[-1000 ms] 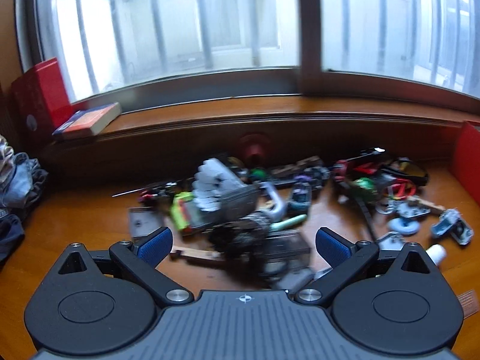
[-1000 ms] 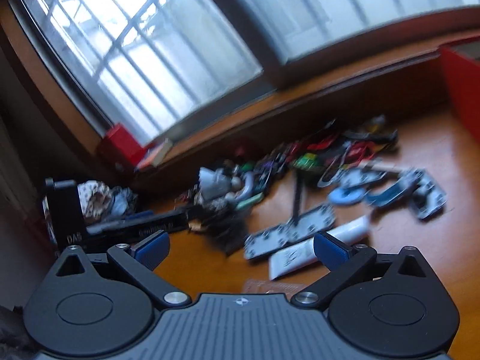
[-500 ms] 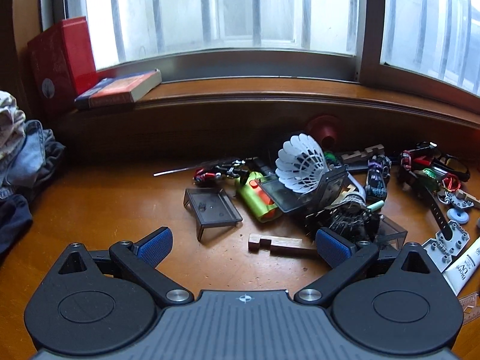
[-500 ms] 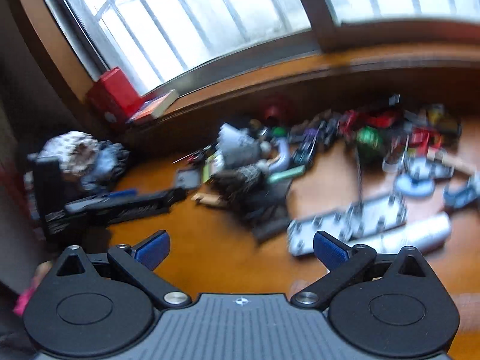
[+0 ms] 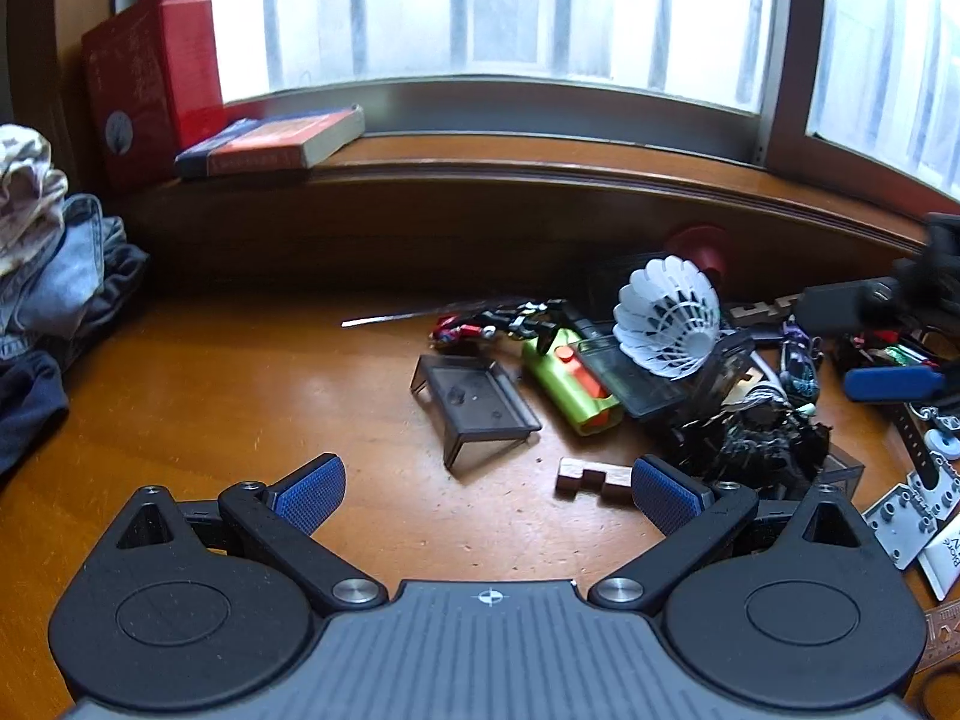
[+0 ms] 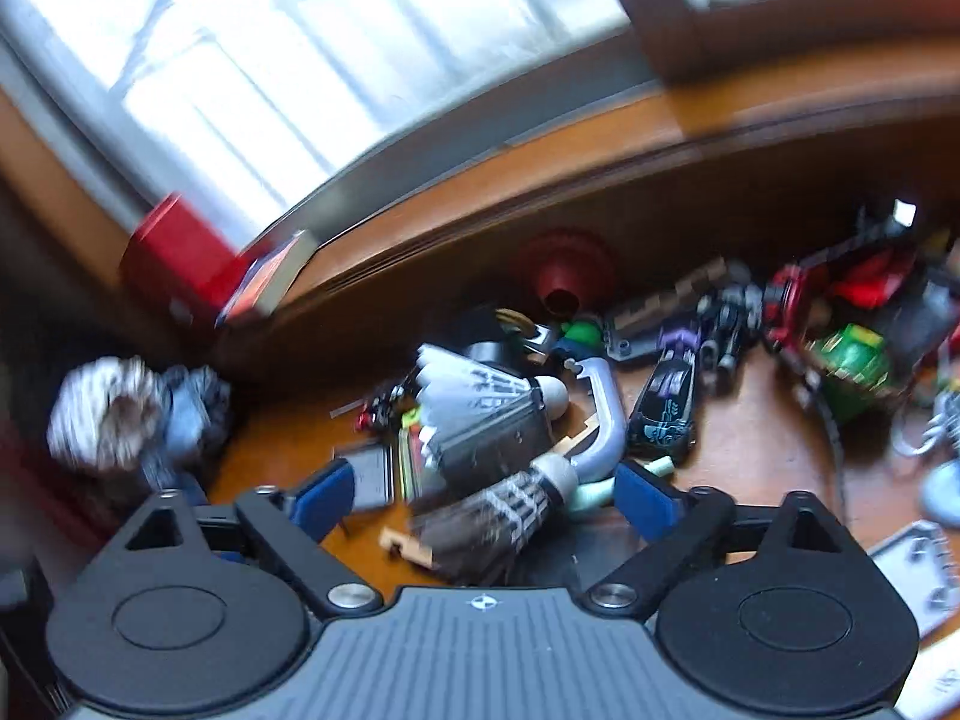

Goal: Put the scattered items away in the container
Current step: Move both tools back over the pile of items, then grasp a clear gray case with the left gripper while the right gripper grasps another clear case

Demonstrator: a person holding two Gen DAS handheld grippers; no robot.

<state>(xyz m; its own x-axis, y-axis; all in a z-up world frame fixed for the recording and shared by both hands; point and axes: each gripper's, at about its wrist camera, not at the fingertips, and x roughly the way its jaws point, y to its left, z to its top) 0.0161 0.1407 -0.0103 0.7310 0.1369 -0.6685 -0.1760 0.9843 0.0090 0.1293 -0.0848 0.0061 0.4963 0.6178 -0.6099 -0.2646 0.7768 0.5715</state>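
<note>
Scattered small items lie on a wooden table: a white shuttlecock (image 5: 669,315), a black shuttlecock (image 5: 756,447), a green toy (image 5: 570,384), a smoky plastic tray (image 5: 474,402) and a wooden block (image 5: 594,477). My left gripper (image 5: 489,489) is open and empty, low over bare wood just in front of the tray and block. My right gripper (image 6: 483,495) is open, close over the black shuttlecock (image 6: 486,519), which lies between its fingers; the white shuttlecock (image 6: 474,396) is just beyond. The view is blurred. No container shows.
A raised sill runs behind the items, with a red box (image 5: 153,84) and a book (image 5: 273,141) on it. Folded clothes (image 5: 42,276) lie at the left. More toys, metal plates (image 5: 909,507) and a tube (image 5: 945,555) crowd the right.
My left gripper has swung left, so the pile now sits to its right. My right gripper has moved down and in toward the shuttlecocks. Both stayed open.
</note>
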